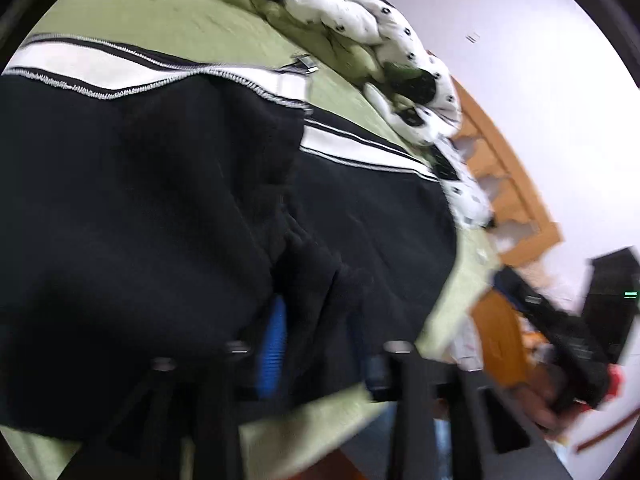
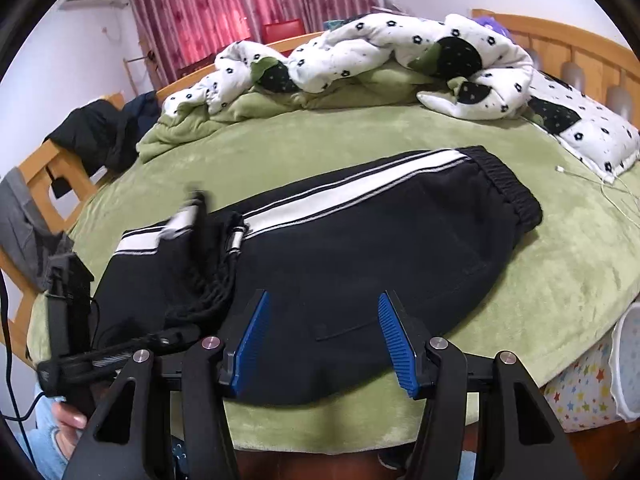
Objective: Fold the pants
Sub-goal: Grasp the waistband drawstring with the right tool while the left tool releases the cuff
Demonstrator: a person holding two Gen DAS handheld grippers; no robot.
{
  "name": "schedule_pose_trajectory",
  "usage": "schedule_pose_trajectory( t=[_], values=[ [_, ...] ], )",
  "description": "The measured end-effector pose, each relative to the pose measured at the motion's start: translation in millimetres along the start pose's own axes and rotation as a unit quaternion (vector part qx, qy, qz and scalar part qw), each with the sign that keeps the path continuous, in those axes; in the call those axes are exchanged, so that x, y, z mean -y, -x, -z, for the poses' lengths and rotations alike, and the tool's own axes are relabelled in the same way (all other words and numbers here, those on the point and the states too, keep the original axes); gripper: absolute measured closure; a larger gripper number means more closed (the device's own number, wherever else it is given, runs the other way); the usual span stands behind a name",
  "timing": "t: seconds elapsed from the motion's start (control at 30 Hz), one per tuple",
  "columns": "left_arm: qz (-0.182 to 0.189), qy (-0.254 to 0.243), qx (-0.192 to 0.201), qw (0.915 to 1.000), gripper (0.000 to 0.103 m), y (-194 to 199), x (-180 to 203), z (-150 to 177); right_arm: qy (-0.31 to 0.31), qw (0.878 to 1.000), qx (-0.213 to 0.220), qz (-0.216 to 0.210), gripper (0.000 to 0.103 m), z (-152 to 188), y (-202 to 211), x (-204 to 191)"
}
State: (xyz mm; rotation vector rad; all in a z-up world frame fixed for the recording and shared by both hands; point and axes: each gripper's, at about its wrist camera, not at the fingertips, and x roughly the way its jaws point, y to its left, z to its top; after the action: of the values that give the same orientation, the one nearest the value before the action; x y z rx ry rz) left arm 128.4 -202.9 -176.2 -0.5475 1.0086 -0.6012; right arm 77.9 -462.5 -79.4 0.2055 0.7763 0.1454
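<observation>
**Q:** Where do the pants [image 2: 320,248] lie, and which way does their length run from the right gripper [image 2: 320,344]?

**A:** They lie flat on the green bed cover [image 2: 540,272], directly ahead of and beneath the right gripper's parted blue pads [image 2: 394,336]. Nothing sits between those pads; they are released. The long axis runs crosswise to this gripper: waistband [image 2: 508,188] ahead and to its right, the doubled-over leg end ahead and to its left.

**Q:** And the left gripper [image 1: 320,344]?

**A:** It appears at the leg end, to the left of the right gripper. In its own blurred view, black cloth bunches around the left-hand blue pad [image 1: 274,344]. Whether the pads press on the cloth cannot be told.

**Q:** Which hand is nearer the next fold?

**A:** Judged from the layout, the left is nearer the leg end and the right nearer the middle; bringing one end over the other would run along that crosswise axis.
</observation>
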Motion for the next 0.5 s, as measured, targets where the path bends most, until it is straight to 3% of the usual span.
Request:
schedule_pose_trajectory(
  t=[0.03, 0.17, 0.23, 0.3, 0.43, 0.47, 0.5],
  values=[
    [0.006, 0.004, -0.001, 1.0000, 0.046, 15.7, -3.1, -0.7, 0.001, 1.000, -0.005, -0.009, 0.047, -1.1, -4.4, -6.1],
    [-0.024, -0.001, 0.055, 0.9982, 0.035, 80.7, -25.5, 3.7, 0.010, 0.999, -0.032, -0.042, 0.047, -2.9, -26.0, -35.7],
    [-0.067, 0.004, 0.074, 0.9950, 0.035, 106.1, -45.2, 5.3, 0.016, 0.997, -0.042, -0.066, 0.047, -2.0, -37.7, -53.8],
    [-0.137, 0.003, 0.090, 0.9864, 0.035, 131.2, -63.8, 7.9, 0.022, 0.995, -0.049, -0.086, 0.047, 1.1, -48.0, -73.1],
    [-0.163, 0.026, 0.110, 0.9802, 0.035, 169.5, -97.1, 19.9, 0.049, 0.993, -0.058, -0.092, 0.048, 8.1, -73.1, -110.1],
    [-0.161, 0.036, 0.111, 0.9801, 0.035, 179.1, -107.6, 22.6, 0.061, 0.992, -0.069, -0.086, 0.050, 11.2, -82.9, -118.4],
    [-0.160, 0.044, 0.113, 0.9796, 0.035, 183.1, -114.3, 24.0, 0.074, 0.990, -0.083, -0.083, 0.067, 15.9, -94.1, -125.8]
  ],
)
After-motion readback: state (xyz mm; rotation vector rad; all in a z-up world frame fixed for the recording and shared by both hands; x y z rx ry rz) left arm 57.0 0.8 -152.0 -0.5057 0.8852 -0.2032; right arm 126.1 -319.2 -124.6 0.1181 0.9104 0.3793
